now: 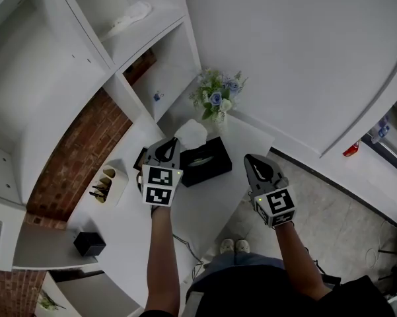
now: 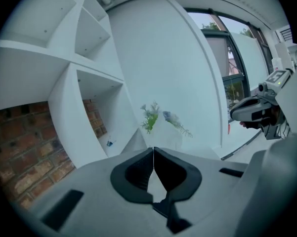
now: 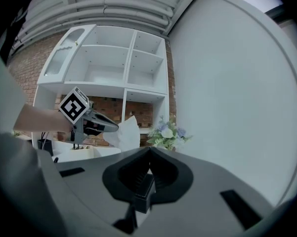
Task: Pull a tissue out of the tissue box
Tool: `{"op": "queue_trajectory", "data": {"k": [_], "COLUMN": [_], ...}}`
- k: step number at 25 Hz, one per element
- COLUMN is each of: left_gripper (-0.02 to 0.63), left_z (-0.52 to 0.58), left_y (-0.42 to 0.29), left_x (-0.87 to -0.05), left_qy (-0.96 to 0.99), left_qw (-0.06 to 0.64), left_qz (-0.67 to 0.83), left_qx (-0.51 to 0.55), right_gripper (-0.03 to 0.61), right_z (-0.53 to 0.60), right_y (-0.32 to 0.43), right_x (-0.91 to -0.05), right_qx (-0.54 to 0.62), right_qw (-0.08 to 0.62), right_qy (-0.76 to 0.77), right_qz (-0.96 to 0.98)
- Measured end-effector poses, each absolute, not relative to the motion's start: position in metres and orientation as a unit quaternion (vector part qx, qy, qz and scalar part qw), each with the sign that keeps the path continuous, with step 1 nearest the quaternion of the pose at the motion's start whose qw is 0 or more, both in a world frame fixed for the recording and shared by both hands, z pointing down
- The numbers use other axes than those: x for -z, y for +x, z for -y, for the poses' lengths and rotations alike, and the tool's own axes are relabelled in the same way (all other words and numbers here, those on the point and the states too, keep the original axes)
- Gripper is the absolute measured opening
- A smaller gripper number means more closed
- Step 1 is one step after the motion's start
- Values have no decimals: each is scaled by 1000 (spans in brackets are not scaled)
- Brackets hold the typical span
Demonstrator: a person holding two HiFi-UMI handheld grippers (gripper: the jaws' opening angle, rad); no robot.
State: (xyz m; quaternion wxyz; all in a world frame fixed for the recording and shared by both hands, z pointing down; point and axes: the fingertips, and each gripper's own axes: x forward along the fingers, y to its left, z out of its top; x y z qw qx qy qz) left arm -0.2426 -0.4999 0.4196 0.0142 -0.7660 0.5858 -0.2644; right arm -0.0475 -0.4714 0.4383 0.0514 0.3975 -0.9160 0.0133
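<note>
Left tool (image 1: pixel 167 145) clenched on the tissue (image 1: pixel 190 133), jaws pressed together with the white sheet pinched at their tips. Tissue is plain white, thin and crumpled, and fans out into a loose, puffy shape just past the left tool's tips. From the right gripper view it stands up as a pale pointed sheet right at that tool's nose. In the head view its lower end runs down toward the slot in the top of the tissue box (image 1: pixel 208 162); can't tell whether it is fully out. Box is black, rectangular, sitting flat on the white desk (image 1: pixel 246 137) just under and to the right of the left tool's tips. Right tool (image 1: pixel 253 160) clenched too, jaws meeting at the tips with nothing in them, held beside the box's right end and not touching it. Small bunch of flowers (image 1: pixel 216 98) stands beyond both tools, past the box.
</note>
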Motion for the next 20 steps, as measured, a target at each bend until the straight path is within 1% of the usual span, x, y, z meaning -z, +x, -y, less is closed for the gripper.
{"op": "queue_trajectory", "data": {"k": [4, 8, 10, 13, 16, 20], "left_gripper": [11, 11, 11, 11, 11, 11], "left_z": [483, 460, 447, 430, 416, 402], "left_y": [-244, -246, -245, -241, -235, -231], "left_x": [-397, -380, -375, -373, -375, -380], "left_qy": [-763, -758, -753, -748, -749, -749], "left_qw": [12, -2, 1, 8, -1, -8], "left_qz": [-617, -646, -656, -663, -662, -663], "left_qx": [192, 89, 57, 26, 4, -1], "right_gripper": [-2, -2, -3, -2, -2, -2], "right_z": [468, 465, 463, 459, 454, 447], "right_y": [-42, -35, -33, -31, -30, -30], "right_x": [-430, -415, -407, -399, -394, -394], "right_qx": [-18, -23, -26, -30, -35, -33], "right_qw": [38, 6, -11, -29, -41, -39], "right_qy": [408, 423, 430, 435, 436, 437], "right_qz": [912, 906, 902, 899, 899, 898]}}
